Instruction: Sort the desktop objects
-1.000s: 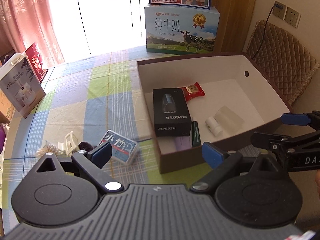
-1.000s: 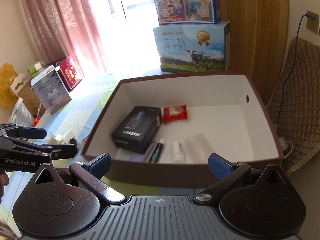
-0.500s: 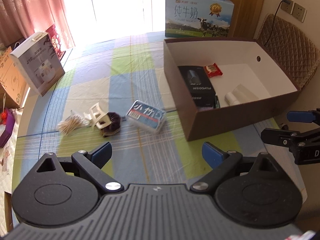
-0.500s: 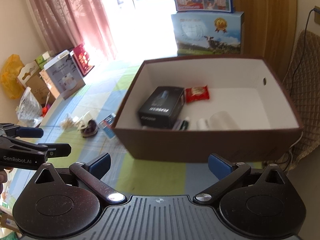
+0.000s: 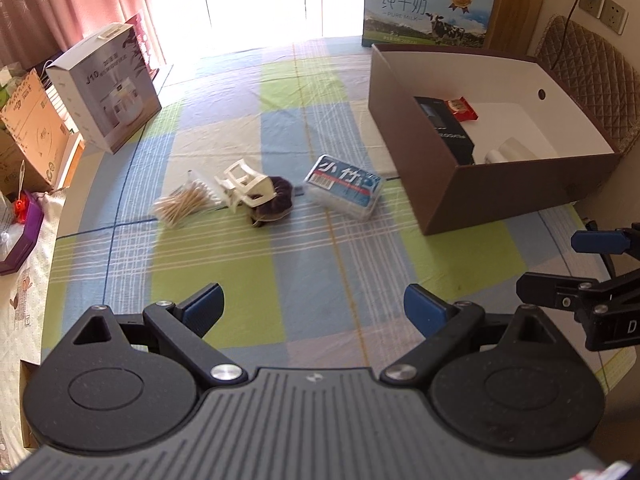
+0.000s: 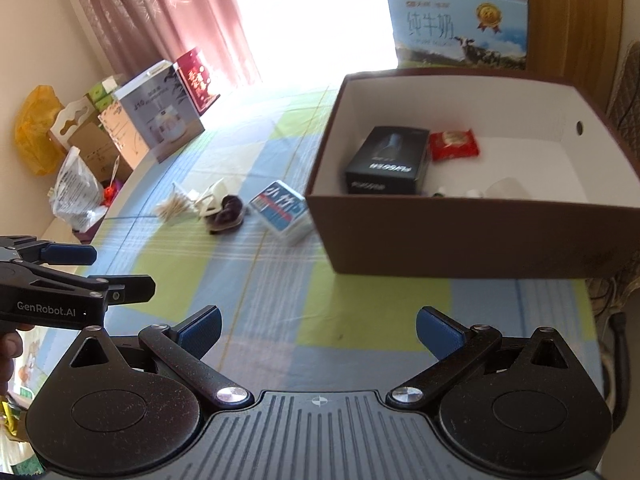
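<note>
Both grippers farther from box [image 5: 500,184]

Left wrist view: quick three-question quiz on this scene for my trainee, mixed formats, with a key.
1. True or false: the left gripper is shut on the tissue pack.
2. What lies in the box beside the black carton? A) red snack packet B) hair clip C) cotton swabs
3. Fill in: the hair clip rests against a dark ____.

Key: 1 false, both grippers are open and empty, the right gripper too; 2 A; 3 scrunchie.
</note>
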`<action>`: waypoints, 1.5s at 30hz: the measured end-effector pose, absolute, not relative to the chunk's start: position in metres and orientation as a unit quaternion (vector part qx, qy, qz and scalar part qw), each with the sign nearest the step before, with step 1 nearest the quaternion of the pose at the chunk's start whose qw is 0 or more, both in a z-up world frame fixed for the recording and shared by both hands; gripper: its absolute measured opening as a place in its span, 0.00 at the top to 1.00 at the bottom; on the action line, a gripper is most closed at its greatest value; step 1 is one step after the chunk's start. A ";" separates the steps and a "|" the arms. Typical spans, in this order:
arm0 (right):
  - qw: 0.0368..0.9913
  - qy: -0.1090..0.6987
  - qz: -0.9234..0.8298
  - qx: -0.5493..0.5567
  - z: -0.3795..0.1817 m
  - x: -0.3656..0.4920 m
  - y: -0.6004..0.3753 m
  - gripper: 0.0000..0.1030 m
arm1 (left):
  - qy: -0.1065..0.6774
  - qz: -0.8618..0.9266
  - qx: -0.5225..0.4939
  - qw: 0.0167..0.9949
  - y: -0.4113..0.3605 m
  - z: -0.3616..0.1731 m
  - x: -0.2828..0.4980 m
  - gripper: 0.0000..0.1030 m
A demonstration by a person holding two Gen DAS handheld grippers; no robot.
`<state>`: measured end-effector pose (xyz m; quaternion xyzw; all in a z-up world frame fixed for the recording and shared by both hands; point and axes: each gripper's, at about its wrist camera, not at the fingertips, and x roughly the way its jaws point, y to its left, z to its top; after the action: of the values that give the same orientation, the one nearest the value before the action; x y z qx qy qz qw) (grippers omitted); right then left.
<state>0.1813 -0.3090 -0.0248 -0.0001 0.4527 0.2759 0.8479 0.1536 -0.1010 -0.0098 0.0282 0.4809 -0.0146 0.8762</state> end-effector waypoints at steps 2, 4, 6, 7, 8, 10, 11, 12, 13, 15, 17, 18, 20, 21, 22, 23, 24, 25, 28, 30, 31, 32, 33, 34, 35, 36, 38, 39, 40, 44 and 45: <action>0.846 0.456 0.276 0.000 -0.028 0.178 -0.301 0.02 | 0.483 -0.011 0.028 0.875 -0.092 -0.012 0.153 0.08; 0.843 0.460 0.278 -0.001 -0.032 0.176 -0.291 0.02 | 0.484 -0.007 0.027 0.875 -0.083 -0.013 0.151 0.08; 0.842 0.463 0.279 -0.002 -0.034 0.175 -0.281 0.02 | 0.485 -0.005 0.025 0.874 -0.075 -0.013 0.151 0.08; 0.841 0.463 0.280 -0.003 -0.035 0.174 -0.276 0.02 | 0.485 -0.004 0.025 0.874 -0.071 -0.014 0.150 0.08; 0.840 0.464 0.282 -0.003 -0.036 0.173 -0.272 0.02 | 0.485 -0.003 0.024 0.874 -0.067 -0.014 0.150 0.08; 0.838 0.465 0.284 -0.004 -0.038 0.172 -0.263 0.02 | 0.487 -0.001 0.023 0.873 -0.058 -0.015 0.150 0.08; 0.837 0.466 0.285 -0.004 -0.039 0.171 -0.259 0.02 | 0.488 -0.001 0.023 0.873 -0.054 -0.016 0.150 0.08; 0.837 0.467 0.286 -0.004 -0.040 0.171 -0.254 0.02 | 0.488 0.000 0.022 0.872 -0.050 -0.017 0.150 0.08; 0.836 0.469 0.286 -0.004 -0.042 0.171 -0.250 0.02 | 0.489 0.001 0.022 0.872 -0.046 -0.018 0.151 0.08; 0.834 0.471 0.288 -0.004 -0.045 0.170 -0.241 0.02 | 0.492 0.003 0.021 0.870 -0.038 -0.020 0.151 0.08; 0.833 0.473 0.289 -0.004 -0.048 0.170 -0.232 0.02 | 0.494 0.003 0.020 0.869 -0.031 -0.023 0.152 0.08; 0.832 0.473 0.289 -0.004 -0.049 0.170 -0.228 0.02 | 0.496 0.004 0.020 0.868 -0.027 -0.024 0.153 0.08; 0.831 0.475 0.290 -0.004 -0.052 0.170 -0.220 0.02 | 0.497 0.004 0.021 0.867 -0.020 -0.026 0.154 0.08; 0.830 0.475 0.290 -0.004 -0.053 0.171 -0.216 0.02 | 0.498 0.005 0.021 0.867 -0.016 -0.027 0.155 0.08; 0.830 0.475 0.290 -0.004 -0.055 0.171 -0.212 0.02 | 0.499 0.006 0.021 0.867 -0.013 -0.028 0.156 0.08; 0.831 0.475 0.290 -0.005 -0.056 0.171 -0.208 0.02 | 0.499 0.006 0.021 0.866 -0.010 -0.029 0.158 0.08; 0.831 0.475 0.289 -0.005 -0.057 0.172 -0.204 0.02 | 0.500 0.006 0.021 0.866 -0.007 -0.030 0.159 0.08; 0.832 0.474 0.289 -0.006 -0.058 0.172 -0.200 0.02 | 0.500 0.006 0.022 0.866 -0.003 -0.032 0.160 0.08; 0.835 0.471 0.286 -0.005 -0.060 0.175 -0.190 0.02 | 0.499 0.006 0.026 0.866 0.008 -0.036 0.165 0.08; 0.841 0.463 0.281 -0.007 -0.061 0.179 -0.184 0.02 | 0.498 0.008 0.029 0.867 0.015 -0.040 0.170 0.08; 0.844 0.458 0.279 -0.009 -0.062 0.181 -0.181 0.02 | 0.497 0.009 0.031 0.867 0.019 -0.042 0.172 0.08; 0.848 0.452 0.276 -0.010 -0.063 0.183 -0.178 0.02 | 0.497 0.011 0.033 0.867 0.022 -0.044 0.175 0.08; 0.853 0.446 0.272 -0.013 -0.064 0.185 -0.174 0.02 | 0.496 0.012 0.035 0.867 0.026 -0.046 0.178 0.08; 0.856 0.441 0.269 -0.017 -0.065 0.187 -0.171 0.02 | 0.495 0.012 0.037 0.868 0.029 -0.048 0.181 0.08; 0.860 0.435 0.267 -0.020 -0.067 0.189 -0.169 0.02 | 0.492 0.012 0.039 0.869 0.032 -0.050 0.184 0.08; 0.863 0.430 0.266 -0.023 -0.069 0.191 -0.166 0.02 | 0.492 0.012 0.041 0.869 0.035 -0.052 0.187 0.08; 0.867 0.422 0.263 -0.032 -0.071 0.197 -0.161 0.03 | 0.491 0.010 0.043 0.870 0.040 -0.056 0.195 0.08; 0.871 0.414 0.262 -0.038 -0.072 0.199 -0.158 0.05 | 0.489 0.009 0.044 0.871 0.043 -0.059 0.199 0.08; 0.873 0.408 0.263 -0.047 -0.074 0.202 -0.154 0.08 | 0.489 0.008 0.046 0.871 0.044 -0.061 0.203 0.09; 0.876 0.401 0.258 -0.074 -0.082 0.213 -0.143 0.19 | 0.481 -0.008 0.064 0.875 0.048 -0.071 0.221 0.10; 0.875 0.402 0.257 -0.076 -0.085 0.217 -0.141 0.20 | 0.478 -0.015 0.070 0.875 0.048 -0.072 0.226 0.10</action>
<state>0.2168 -0.1408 -0.0845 -0.0758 0.4025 0.2568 0.8754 0.2261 0.0483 -0.0724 0.0703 0.4780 -0.0153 0.8754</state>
